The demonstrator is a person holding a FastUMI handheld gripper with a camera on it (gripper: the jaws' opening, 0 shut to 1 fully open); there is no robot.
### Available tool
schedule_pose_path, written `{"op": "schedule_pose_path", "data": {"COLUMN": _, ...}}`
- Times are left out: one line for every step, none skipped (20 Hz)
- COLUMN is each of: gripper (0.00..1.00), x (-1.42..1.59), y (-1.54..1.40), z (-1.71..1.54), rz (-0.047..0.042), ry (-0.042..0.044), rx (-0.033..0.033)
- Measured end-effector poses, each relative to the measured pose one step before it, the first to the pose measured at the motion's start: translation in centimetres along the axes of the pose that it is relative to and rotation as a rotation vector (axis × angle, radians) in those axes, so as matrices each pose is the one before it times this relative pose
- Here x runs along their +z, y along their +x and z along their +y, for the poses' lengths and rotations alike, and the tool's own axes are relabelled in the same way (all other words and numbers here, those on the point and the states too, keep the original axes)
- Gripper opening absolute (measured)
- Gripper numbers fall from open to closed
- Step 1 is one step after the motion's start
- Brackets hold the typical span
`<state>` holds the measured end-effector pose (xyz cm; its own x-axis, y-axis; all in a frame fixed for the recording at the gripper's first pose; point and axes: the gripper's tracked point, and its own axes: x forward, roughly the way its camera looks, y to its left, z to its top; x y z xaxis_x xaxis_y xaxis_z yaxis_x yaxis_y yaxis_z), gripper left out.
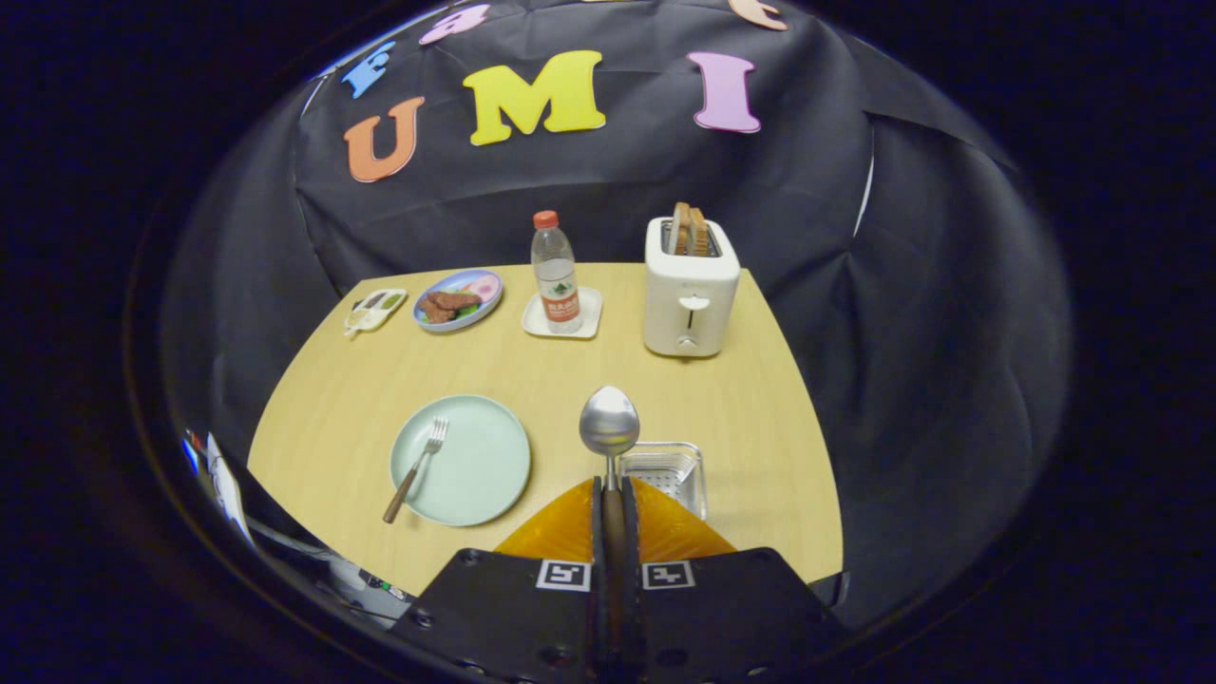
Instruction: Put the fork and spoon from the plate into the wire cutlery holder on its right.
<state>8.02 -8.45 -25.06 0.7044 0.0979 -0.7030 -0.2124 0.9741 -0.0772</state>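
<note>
Gripper view is showing the tool (614, 503) clamped on the handle of the spoon (609, 424), both fingers being pressed against it, with the bowl of the spoon being carried out ahead of them and above the surface (570, 366). The wire cutlery holder (667, 472) is sitting just beside the fingers on their right, close to the near edge of the surface, and the spoon is being held near it but not yet over its opening. To do this step well, the spoon is best brought over the holder's mouth and tipped handle-down before the grip is being eased, so that it is not dropped across the rim. The fork (418, 465) is lying on the plate (475, 465), its handle overhanging the rim, left of the holder. Along the far edge a toaster (691, 290) with bread, a water bottle (555, 273) on a small tray, a plate of food (458, 299) and a small dish (374, 310) are standing, with black cloth hanging behind.
</note>
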Motion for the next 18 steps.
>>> {"op": "schedule_pose_path", "data": {"gripper": 0.05, "x": -0.118, "y": -0.158, "z": -0.524, "rz": -0.00204, "ry": 0.00761, "rx": 0.01514}}
{"op": "schedule_pose_path", "data": {"gripper": 0.05, "x": -0.150, "y": -0.009, "z": -0.700, "rz": 0.00050, "ry": 0.00539, "rx": 0.00100}}
{"op": "schedule_pose_path", "data": {"gripper": 0.05, "x": -0.136, "y": 0.080, "z": -0.679, "rz": 0.00215, "ry": 0.00227, "rx": -0.00220}}
{"op": "schedule_pose_path", "data": {"gripper": 0.05, "x": -0.259, "y": -0.092, "z": -0.611, "rz": 0.00341, "ry": -0.00032, "rx": 0.00442}}
{"op": "schedule_pose_path", "data": {"gripper": 0.05, "x": -0.247, "y": -0.091, "z": -0.318, "rz": 0.00433, "ry": -0.00148, "rx": 0.00310}}
{"op": "schedule_pose_path", "data": {"gripper": 0.05, "x": -0.345, "y": -0.059, "z": -0.436, "rz": 0.00592, "ry": -0.00275, "rx": -0.00015}}
{"op": "schedule_pose_path", "data": {"gripper": 0.05, "x": -0.163, "y": -0.074, "z": -0.358, "rz": 0.00217, "ry": -0.00106, "rx": 0.00043}}
{"op": "schedule_pose_path", "data": {"gripper": 0.05, "x": -0.281, "y": -0.082, "z": -0.254, "rz": 0.00546, "ry": -0.00038, "rx": -0.00147}}
{"op": "schedule_pose_path", "data": {"gripper": 0.05, "x": -0.253, "y": -0.026, "z": -0.278, "rz": 0.00664, "ry": 0.00187, "rx": 0.00202}}
{"op": "schedule_pose_path", "data": {"gripper": 0.05, "x": -0.336, "y": 0.043, "z": -0.157, "rz": 0.00623, "ry": 0.00074, "rx": 0.00238}}
{"op": "schedule_pose_path", "data": {"gripper": 0.05, "x": -0.462, "y": 0.165, "z": -0.165, "rz": 0.01332, "ry": -0.00005, "rx": -0.00390}}
{"op": "schedule_pose_path", "data": {"gripper": 0.05, "x": -0.555, "y": 0.251, "z": -0.208, "rz": 0.01426, "ry": 0.00138, "rx": -0.00499}}
{"op": "schedule_pose_path", "data": {"gripper": 0.05, "x": -0.253, "y": 0.221, "z": 0.016, "rz": 0.01282, "ry": -0.00197, "rx": -0.00068}}
{"op": "schedule_pose_path", "data": {"gripper": 0.05, "x": -0.410, "y": 0.327, "z": 0.130, "rz": 0.01496, "ry": -0.00793, "rx": -0.00254}}
{"op": "schedule_pose_path", "data": {"gripper": 0.05, "x": -0.254, "y": 0.361, "z": 0.033, "rz": 0.01498, "ry": -0.00543, "rx": -0.00998}}
{"op": "schedule_pose_path", "data": {"gripper": 0.05, "x": -0.186, "y": 0.316, "z": 0.046, "rz": 0.01261, "ry": 0.00024, "rx": -0.00757}}
{"op": "schedule_pose_path", "data": {"gripper": 0.05, "x": -0.072, "y": 0.211, "z": 0.302, "rz": 0.00931, "ry": 0.00795, "rx": -0.00200}}
{"op": "schedule_pose_path", "data": {"gripper": 0.05, "x": -0.133, "y": 0.143, "z": 0.401, "rz": 0.01050, "ry": 0.00550, "rx": 0.00029}}
